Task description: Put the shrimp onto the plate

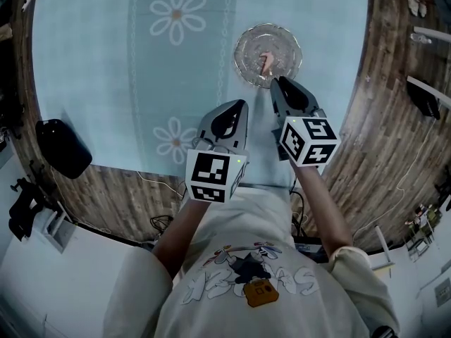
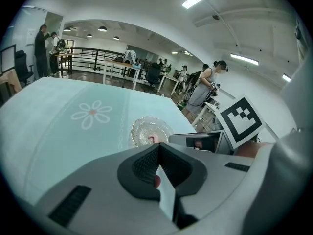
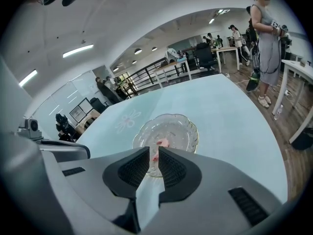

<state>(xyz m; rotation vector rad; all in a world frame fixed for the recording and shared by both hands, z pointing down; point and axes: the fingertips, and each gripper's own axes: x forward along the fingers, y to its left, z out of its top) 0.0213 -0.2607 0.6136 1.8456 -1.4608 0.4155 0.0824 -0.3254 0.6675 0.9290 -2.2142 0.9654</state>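
A pink shrimp (image 1: 266,62) lies in the clear glass plate (image 1: 243,48) on the far right part of the pale blue tablecloth. My right gripper (image 1: 276,82) hovers at the plate's near rim, jaws parted by a narrow gap with nothing between them. In the right gripper view the shrimp (image 3: 161,143) shows on the plate (image 3: 186,131) just past the gripper (image 3: 153,153). My left gripper (image 1: 243,104) hangs to the left, short of the plate, jaws closed and empty. In the left gripper view the gripper (image 2: 157,148) points toward the plate (image 2: 142,129) and shrimp (image 2: 151,139).
A black object (image 1: 62,148) sits at the table's left near corner. White flower prints (image 1: 177,14) mark the cloth. Wooden floor (image 1: 394,132) surrounds the table. A person (image 3: 266,43) stands off the table's right side; desks and other people are farther back.
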